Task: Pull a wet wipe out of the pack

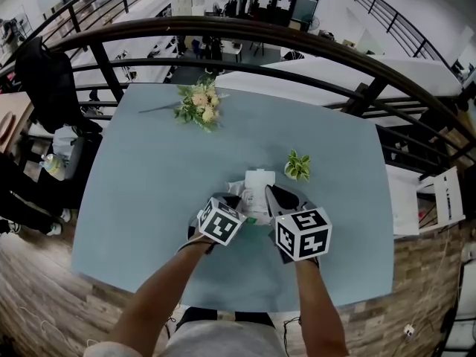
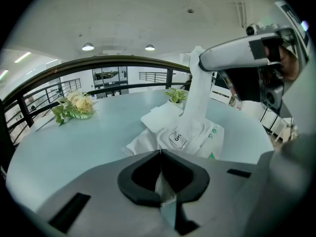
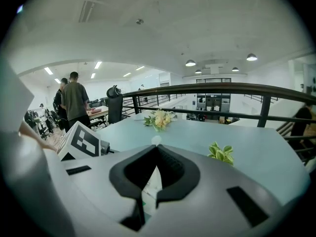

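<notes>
Right gripper: jaws closed on the wet wipe, whose white tip is seen just above the fingertips. The wipe is drawn upright from these jaws down to the pack, with its lower end in the pack's opening. Left gripper: jaws closed on the pack's near edge, with clear film pinched between the pads. The pack is held flat on the table, directly ahead of these fingers. Marker cube of the left gripper: just left of the right fingers. Flat white sheet: laid just beyond the pack. Small green plant: beyond the right fingers and slightly to their right, apart from the pack. Bouquet: well beyond both grippers, near the table's far edge. Dark railing: curved behind the table. Two people: seen standing far to the left of the right fingers, past the rail.
</notes>
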`<control>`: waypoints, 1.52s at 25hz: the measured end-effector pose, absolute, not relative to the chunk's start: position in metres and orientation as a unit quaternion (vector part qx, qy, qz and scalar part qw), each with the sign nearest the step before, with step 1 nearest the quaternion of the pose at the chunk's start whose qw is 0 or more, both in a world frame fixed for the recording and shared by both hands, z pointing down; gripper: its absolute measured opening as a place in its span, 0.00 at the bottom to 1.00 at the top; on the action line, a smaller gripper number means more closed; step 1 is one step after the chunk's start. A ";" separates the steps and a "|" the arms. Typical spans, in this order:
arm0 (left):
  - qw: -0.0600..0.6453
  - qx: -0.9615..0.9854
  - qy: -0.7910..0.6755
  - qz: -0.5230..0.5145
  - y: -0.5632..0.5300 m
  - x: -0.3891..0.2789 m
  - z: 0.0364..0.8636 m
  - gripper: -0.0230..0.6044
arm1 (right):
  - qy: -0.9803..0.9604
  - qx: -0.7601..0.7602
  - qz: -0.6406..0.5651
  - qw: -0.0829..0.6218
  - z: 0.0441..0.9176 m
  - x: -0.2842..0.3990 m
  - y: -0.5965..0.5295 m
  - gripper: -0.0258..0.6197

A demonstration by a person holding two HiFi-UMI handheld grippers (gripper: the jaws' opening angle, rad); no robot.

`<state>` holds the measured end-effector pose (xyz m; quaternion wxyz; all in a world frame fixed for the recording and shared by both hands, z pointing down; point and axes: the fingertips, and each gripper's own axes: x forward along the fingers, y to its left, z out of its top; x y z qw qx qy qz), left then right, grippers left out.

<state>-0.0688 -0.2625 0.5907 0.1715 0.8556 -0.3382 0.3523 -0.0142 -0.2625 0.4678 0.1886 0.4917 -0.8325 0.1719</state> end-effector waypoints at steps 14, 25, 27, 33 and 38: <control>0.165 0.854 -0.333 0.365 -0.264 -0.067 0.590 0.04 | -0.836 0.494 0.159 0.176 0.452 -0.015 -0.262 0.04; 0.163 0.853 -0.337 0.364 -0.263 -0.067 0.591 0.03 | -0.837 0.501 0.151 0.160 0.440 -0.013 -0.261 0.04; 0.161 0.853 -0.337 0.364 -0.263 -0.067 0.591 0.03 | -0.837 0.503 0.150 0.155 0.438 -0.013 -0.261 0.04; 0.160 0.855 -0.337 0.361 -0.264 -0.065 0.593 0.03 | -0.837 0.508 0.147 0.141 0.433 -0.010 -0.260 0.04; 0.162 0.855 -0.337 0.359 -0.264 -0.064 0.592 0.03 | -0.839 0.508 0.142 0.134 0.424 -0.010 -0.261 0.04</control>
